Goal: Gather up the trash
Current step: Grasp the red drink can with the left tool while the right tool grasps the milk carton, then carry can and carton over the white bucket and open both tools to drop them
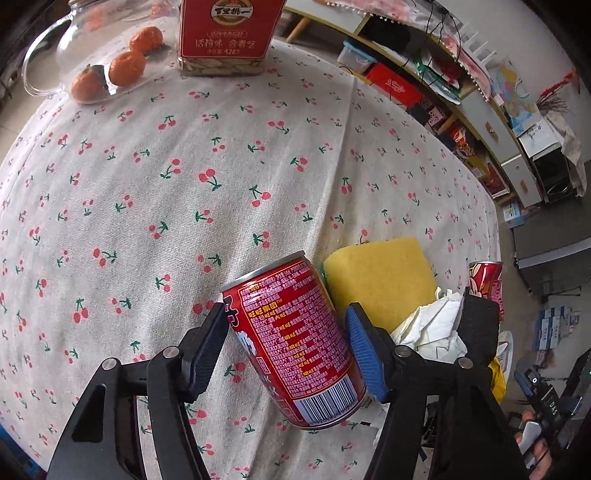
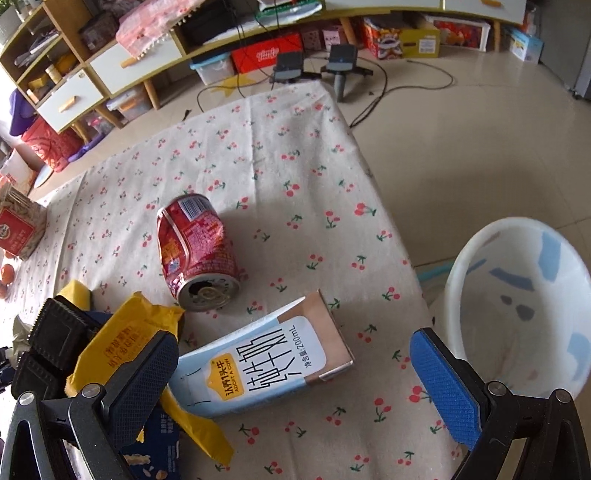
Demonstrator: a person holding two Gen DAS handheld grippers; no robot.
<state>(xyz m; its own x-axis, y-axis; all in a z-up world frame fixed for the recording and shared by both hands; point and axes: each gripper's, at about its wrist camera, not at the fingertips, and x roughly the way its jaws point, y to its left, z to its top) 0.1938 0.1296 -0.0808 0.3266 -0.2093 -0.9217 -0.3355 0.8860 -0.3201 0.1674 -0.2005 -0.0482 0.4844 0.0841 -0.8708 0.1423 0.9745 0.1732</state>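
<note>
Your left gripper (image 1: 288, 350) pinches a red can (image 1: 295, 343) between its black and blue fingers, holding it tilted above the cherry-print tablecloth (image 1: 184, 192). Just beyond it lie a yellow sponge (image 1: 380, 280) and crumpled tissue (image 1: 432, 325), with a second, dented can (image 1: 487, 284) near the table edge. At the far end stand a red seed packet (image 1: 229, 33) and a glass bowl (image 1: 92, 59) of oranges (image 1: 127, 68). Your right gripper (image 2: 295, 373) is spread wide with nothing between its fingers, hovering over a flattened milk carton (image 2: 266, 362) lying on the cloth (image 2: 295, 166). The dented can (image 2: 195, 251) lies on its side just past the carton, mouth toward you. A yellow wrapper (image 2: 122, 343) sits to the left, beside the black finger. A white bin (image 2: 524, 310) stands off the table's right edge, near the blue finger.
</note>
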